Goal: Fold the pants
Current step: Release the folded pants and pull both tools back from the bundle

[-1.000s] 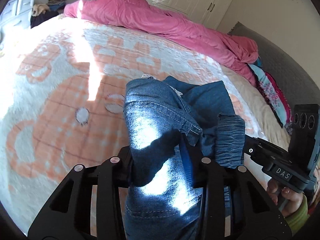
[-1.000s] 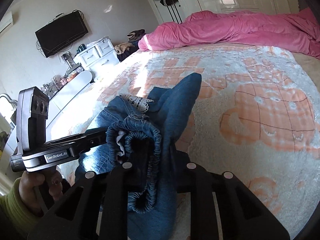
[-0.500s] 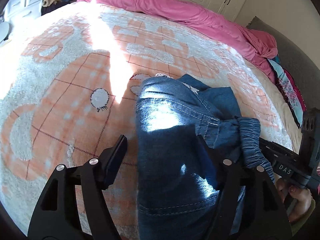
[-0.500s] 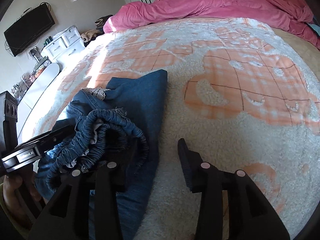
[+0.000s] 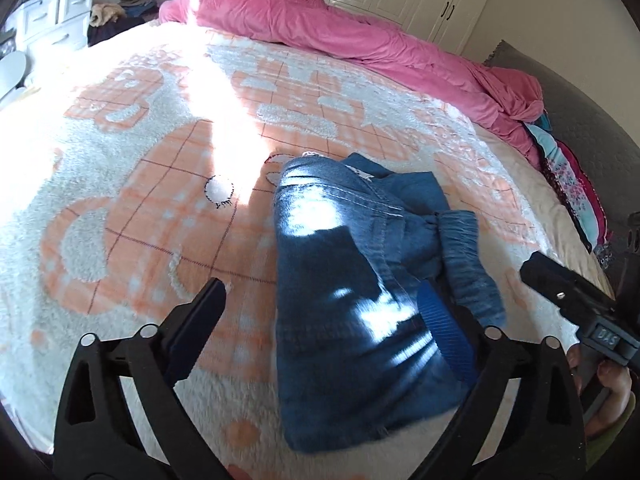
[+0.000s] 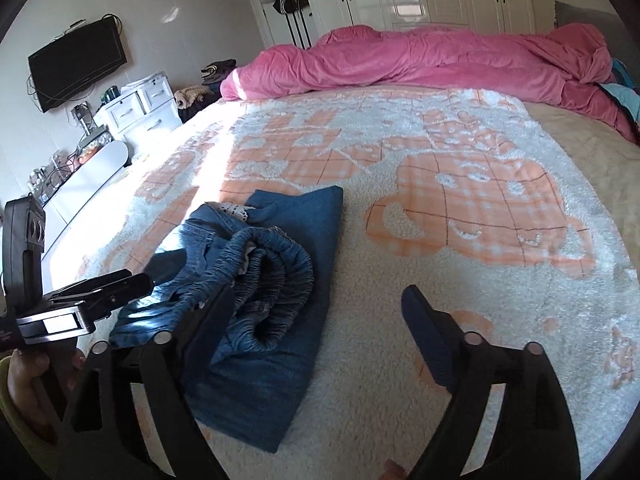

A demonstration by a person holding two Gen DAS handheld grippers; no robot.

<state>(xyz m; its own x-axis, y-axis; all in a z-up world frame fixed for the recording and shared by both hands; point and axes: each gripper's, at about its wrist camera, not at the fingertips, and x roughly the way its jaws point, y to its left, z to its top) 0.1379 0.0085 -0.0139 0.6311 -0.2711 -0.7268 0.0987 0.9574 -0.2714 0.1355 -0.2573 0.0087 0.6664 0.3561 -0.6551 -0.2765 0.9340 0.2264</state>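
Note:
The blue denim pants (image 5: pixel 352 280) lie folded in a compact bundle on the orange and white blanket (image 5: pixel 140 208), with the elastic waistband (image 6: pixel 276 264) bunched on top. My left gripper (image 5: pixel 324 312) is open, its jaws spread wide over the near end of the pants without holding them. My right gripper (image 6: pixel 320 316) is open too, its left finger (image 6: pixel 212 320) beside the waistband and its right finger (image 6: pixel 428 332) over bare blanket. The pants also show in the right wrist view (image 6: pixel 256 312). The other gripper appears in each view's edge.
A pink duvet (image 6: pixel 420 64) is heaped along the far side of the bed. A white dresser (image 6: pixel 136 108) and a wall TV (image 6: pixel 76 64) stand to the left. Colourful pillows (image 5: pixel 572 176) and a grey headboard (image 5: pixel 580 92) are at the right.
Both grippers have opened and let go of the pants, which dropped onto the blanket. Both grippers have pulled back a little toward me.

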